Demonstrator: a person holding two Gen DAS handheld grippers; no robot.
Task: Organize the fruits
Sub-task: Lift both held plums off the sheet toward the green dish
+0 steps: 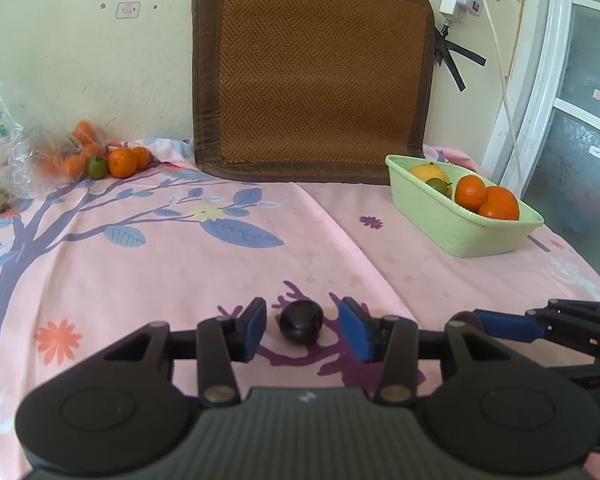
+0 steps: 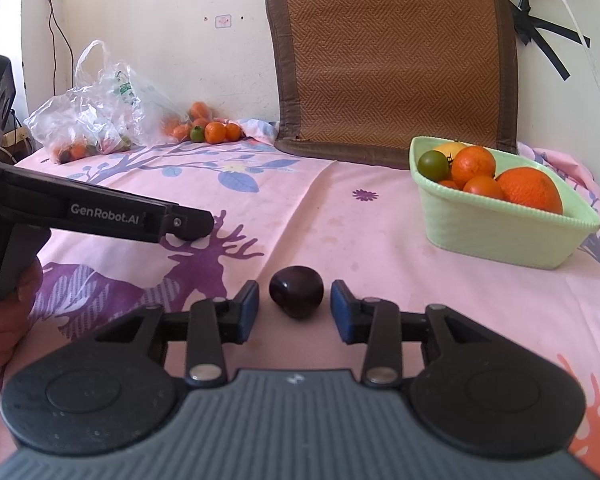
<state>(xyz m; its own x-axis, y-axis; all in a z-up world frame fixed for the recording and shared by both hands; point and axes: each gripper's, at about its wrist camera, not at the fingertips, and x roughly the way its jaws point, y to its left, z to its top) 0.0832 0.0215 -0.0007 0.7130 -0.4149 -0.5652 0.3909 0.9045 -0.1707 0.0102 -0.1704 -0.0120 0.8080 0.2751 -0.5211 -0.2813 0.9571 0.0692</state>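
Note:
A dark purple plum (image 1: 301, 321) lies on the pink cloth between the blue pads of my left gripper (image 1: 303, 312), which is open; gaps show on both sides. A second dark plum (image 2: 296, 297) lies the same way between the pads of my open right gripper (image 2: 296, 294), untouched. The right gripper (image 1: 512, 326) also shows at the right edge of the left wrist view. The left gripper (image 2: 188, 226) reaches in from the left in the right wrist view. A pale green basket (image 1: 460, 236) (image 2: 500, 236) at the right holds oranges (image 2: 530, 190) and a green fruit (image 2: 433, 165).
Loose oranges (image 1: 123, 163) and a green fruit (image 1: 96, 167) lie at the back left beside a clear plastic bag (image 2: 96, 116) holding more fruit. A brown woven mat (image 1: 312, 76) leans on the wall. A hand (image 2: 4, 320) grips the left gripper's handle.

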